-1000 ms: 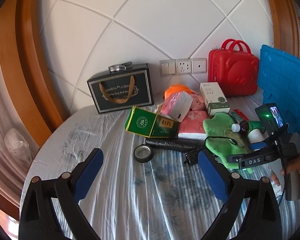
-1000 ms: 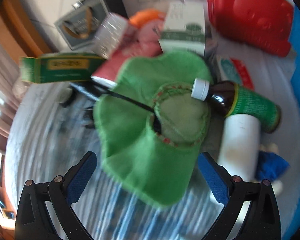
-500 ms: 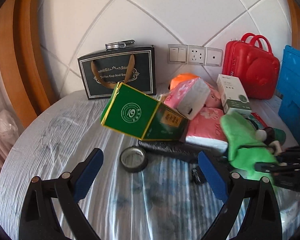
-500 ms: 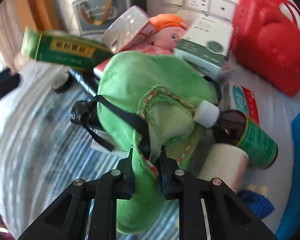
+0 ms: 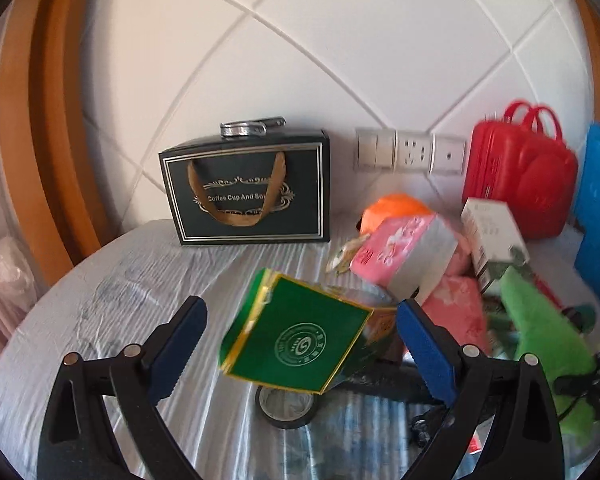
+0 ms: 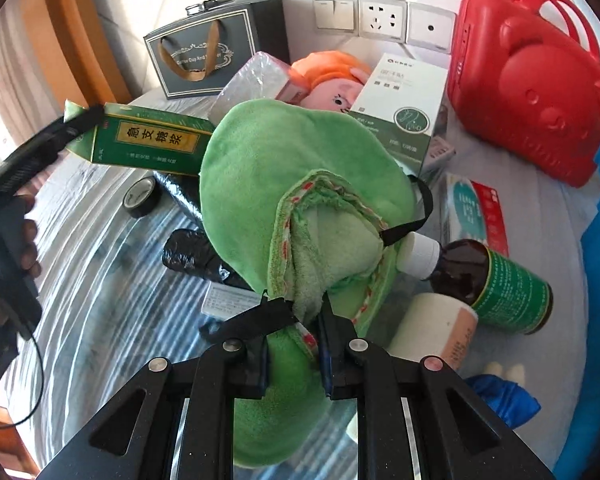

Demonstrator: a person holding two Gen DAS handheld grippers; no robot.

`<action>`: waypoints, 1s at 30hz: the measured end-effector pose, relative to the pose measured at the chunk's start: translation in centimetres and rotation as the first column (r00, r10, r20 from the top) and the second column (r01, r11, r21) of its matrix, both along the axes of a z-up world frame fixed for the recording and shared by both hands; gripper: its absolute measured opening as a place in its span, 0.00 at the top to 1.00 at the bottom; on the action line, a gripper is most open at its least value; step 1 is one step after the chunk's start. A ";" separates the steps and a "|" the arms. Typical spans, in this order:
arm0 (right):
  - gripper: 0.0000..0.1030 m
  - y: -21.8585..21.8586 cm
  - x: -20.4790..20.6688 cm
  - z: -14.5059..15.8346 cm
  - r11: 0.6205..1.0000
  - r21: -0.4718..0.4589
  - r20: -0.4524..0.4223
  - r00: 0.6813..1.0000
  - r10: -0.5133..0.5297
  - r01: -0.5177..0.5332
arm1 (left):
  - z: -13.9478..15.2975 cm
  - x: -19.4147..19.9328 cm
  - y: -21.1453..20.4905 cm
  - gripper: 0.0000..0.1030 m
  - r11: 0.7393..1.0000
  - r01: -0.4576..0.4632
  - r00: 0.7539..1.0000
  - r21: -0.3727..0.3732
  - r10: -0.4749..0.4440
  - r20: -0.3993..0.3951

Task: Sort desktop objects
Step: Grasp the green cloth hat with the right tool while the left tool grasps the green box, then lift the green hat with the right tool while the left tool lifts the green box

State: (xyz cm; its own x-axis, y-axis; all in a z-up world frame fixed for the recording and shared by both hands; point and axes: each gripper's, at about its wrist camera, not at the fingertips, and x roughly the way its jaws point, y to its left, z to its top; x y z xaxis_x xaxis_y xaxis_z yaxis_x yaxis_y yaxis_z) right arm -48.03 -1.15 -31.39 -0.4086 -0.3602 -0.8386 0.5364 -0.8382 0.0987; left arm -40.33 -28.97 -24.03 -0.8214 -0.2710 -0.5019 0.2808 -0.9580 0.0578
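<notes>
Tabletop (image 5: pixel 140 304): covered with a pale wrinkled cloth and crowded with things near the wall.
Red case (image 6: pixel 528 92): stood at the back right.
Black gift bag (image 5: pixel 248 192): stood upright against the wall.
Green slipper (image 6: pixel 284 184): lay over the middle of the pile; right gripper (image 6: pixel 294 316) jaws were clamped on its inner lining.
Green box (image 5: pixel 296 340): sat tilted between the wide-open, empty jaws of the left gripper (image 5: pixel 300 352).
Brown bottle (image 6: pixel 488 284): lay on its side just right of the slipper.
Tape roll (image 5: pixel 286 406): flat below the box.

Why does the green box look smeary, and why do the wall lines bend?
Left wrist view: the green box and pink packs are motion-blurred; the fisheye lens curves the wall lines. Right wrist view: sharper, but the striped tablecloth streaks.
</notes>
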 end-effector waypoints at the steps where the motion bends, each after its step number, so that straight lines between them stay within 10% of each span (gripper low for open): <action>1: 0.83 -0.7 -0.4 0.2 1.000 0.002 -0.001 1.000 0.000 0.000 | -0.3 -0.1 0.1 0.06 1.000 -0.005 1.000 -0.003 0.005 0.000; 12: 0.83 -0.5 -0.5 0.7 1.000 -0.007 -0.011 1.000 -0.007 0.007 | -3.3 -3.3 0.0 0.07 0.998 0.015 1.000 0.057 -0.014 -0.017; 17: 0.83 -0.5 -0.8 1.0 1.000 -0.015 -0.028 0.999 -0.027 0.027 | -0.9 -3.4 0.4 0.32 0.992 0.110 0.990 0.057 -0.105 -0.090; 22: 0.82 -0.2 -1.5 1.4 0.998 -0.061 0.010 0.999 -0.034 0.034 | 0.4 -3.8 1.5 0.37 0.982 0.188 0.980 0.029 -0.185 -0.078; 25: 0.67 -0.5 -2.0 0.7 0.998 -0.051 0.043 0.999 -0.027 0.029 | 0.6 -4.9 2.3 0.37 0.983 0.186 0.980 -0.015 -0.186 -0.065; 27: 0.35 -0.2 -2.3 0.3 0.995 -0.080 0.047 0.997 -0.063 0.067 | 0.6 -5.8 2.9 0.33 0.982 0.182 0.981 -0.042 -0.185 -0.063; 30: 0.33 0.2 -2.7 0.2 0.987 -0.117 0.040 0.993 -0.108 0.112 | 0.7 -6.7 3.2 0.31 0.979 0.195 0.976 -0.062 -0.200 -0.084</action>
